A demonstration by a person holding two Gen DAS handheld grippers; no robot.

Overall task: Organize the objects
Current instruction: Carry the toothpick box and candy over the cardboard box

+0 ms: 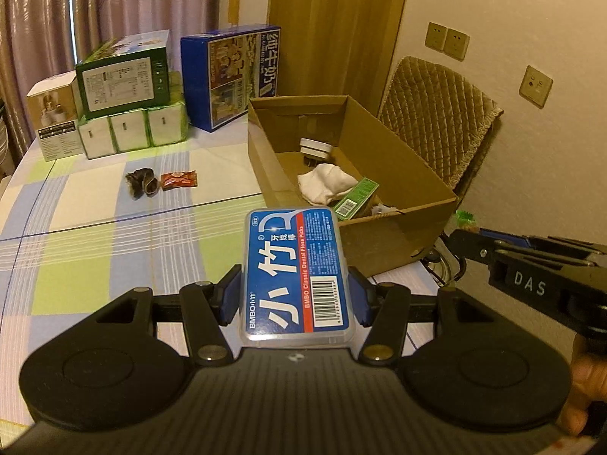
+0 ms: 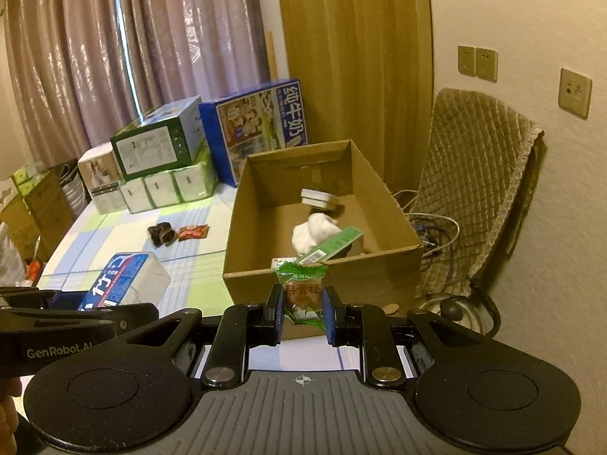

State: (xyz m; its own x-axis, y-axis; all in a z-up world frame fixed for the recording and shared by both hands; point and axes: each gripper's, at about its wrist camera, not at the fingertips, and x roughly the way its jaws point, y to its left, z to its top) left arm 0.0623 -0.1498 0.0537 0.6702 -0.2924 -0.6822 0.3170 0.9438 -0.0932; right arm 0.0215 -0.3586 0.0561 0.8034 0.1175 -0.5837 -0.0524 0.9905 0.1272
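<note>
My left gripper (image 1: 297, 295) is shut on a blue-labelled clear box of dental floss picks (image 1: 296, 273), held above the table just short of the open cardboard box (image 1: 394, 227). That floss box (image 2: 125, 280) also shows at the left of the right wrist view. My right gripper (image 2: 302, 313) is shut on a small green candy packet (image 2: 302, 292), in front of the cardboard box's near wall (image 2: 341, 276). Inside the box lie a white cloth (image 2: 311, 233), a green carton (image 2: 334, 244) and a white plug adapter (image 2: 316, 197). A dark bundle (image 1: 142, 182) and a red sachet (image 1: 179, 180) lie on the checked tablecloth.
Stacked cartons and tissue packs (image 1: 129, 94) and a blue milk box (image 1: 235, 76) stand at the table's far edge. A chair with a quilted cover (image 1: 440, 121) is behind the cardboard box by the wall, cables (image 2: 432, 227) beneath it. The right gripper's body (image 1: 538, 265) reaches in at the right.
</note>
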